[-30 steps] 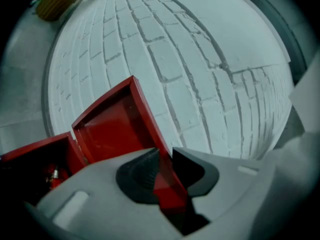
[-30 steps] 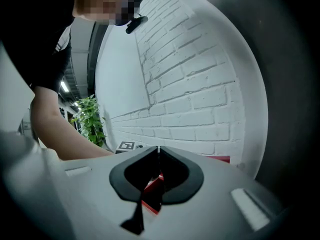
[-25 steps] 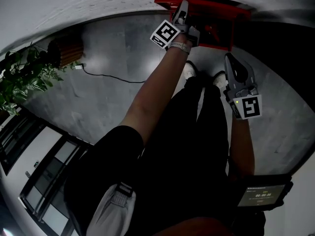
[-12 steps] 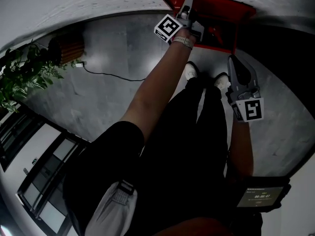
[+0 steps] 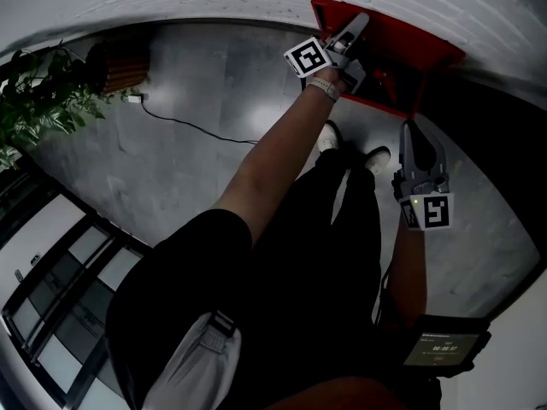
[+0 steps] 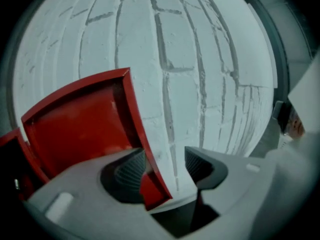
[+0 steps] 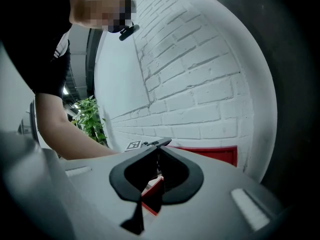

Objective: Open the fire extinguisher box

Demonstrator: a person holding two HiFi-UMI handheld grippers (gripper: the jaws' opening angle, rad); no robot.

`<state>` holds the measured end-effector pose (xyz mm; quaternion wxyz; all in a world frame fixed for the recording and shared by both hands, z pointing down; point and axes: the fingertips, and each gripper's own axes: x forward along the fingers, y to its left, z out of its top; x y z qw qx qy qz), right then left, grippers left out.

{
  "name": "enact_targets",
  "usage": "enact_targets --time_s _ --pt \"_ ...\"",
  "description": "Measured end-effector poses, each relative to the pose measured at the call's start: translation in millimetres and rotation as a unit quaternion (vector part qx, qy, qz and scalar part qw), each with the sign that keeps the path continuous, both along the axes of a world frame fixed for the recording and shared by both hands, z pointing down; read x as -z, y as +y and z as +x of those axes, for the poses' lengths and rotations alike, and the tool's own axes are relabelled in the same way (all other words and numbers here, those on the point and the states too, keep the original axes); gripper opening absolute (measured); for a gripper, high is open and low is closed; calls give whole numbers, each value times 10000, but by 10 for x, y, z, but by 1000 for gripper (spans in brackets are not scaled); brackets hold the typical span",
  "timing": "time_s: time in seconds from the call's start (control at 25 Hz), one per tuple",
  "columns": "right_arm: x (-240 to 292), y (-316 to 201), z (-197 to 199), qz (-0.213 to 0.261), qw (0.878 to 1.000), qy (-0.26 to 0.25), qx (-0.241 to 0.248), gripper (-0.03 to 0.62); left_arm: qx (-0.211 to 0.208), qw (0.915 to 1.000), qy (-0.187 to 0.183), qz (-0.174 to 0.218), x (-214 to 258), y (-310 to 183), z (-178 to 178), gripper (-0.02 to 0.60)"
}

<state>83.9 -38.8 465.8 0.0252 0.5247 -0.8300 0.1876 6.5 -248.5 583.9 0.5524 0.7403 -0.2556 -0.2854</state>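
**Item:** red metal fire extinguisher box [image 5: 378, 102], rectangular. It stands on the grey concrete floor [image 5: 197, 84], at the floor's far edge, against the foot of the white-painted brick wall [image 6: 200, 59].

**Lid:** red metal lid, tray-shaped with a turned-up rim [image 6: 80, 129]. It is raised and stands steeply up, close to the wall. The box's dark interior shows below it in the head view.

**Left gripper** [image 6: 165, 166]: reaches out to the lid's free corner. The jaws are opening with the lid's rim between them. The rim lies close against one ribbed pad and the other pad stands clear of it, so nothing is clamped.

**Right gripper** [image 7: 159, 145]: hangs low above the floor in front of the box, near the person's white shoes [image 5: 329, 135]. Its jaws are together on nothing, and a patch of red box shows beyond them.

**Other items:**
- green leafy plant [image 5: 43, 101], at the floor's left edge
- black cable [image 5: 188, 126], trailing across the floor well away from the box

**Status, as judged:** the opening appears essentially done, with the lid lifted and the grip coming off. What remains:
- seeing that the lid stays up unaided against the wall
- drawing the left gripper clear of the rim
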Motion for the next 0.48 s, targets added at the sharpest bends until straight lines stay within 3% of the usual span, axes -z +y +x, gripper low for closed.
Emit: enact_targets --time_s 0.08,0.28,0.44,0.48 --pt "5 -42 -28 -5 10000 -24 22 9 -93 9999 71 49 52 30 -12 261" --pt "-35 -85 -151 -37 9999 -19 114 9 -214 9977 647 9 8 86 -107 287" --pt "14 -75 -192 -31 9999 -37 124 9 -355 9980 517 90 79 47 -120 330" --pt "10 -64 -186 -52 9999 -20 116 9 -354 9982 479 56 75 43 -116 365"
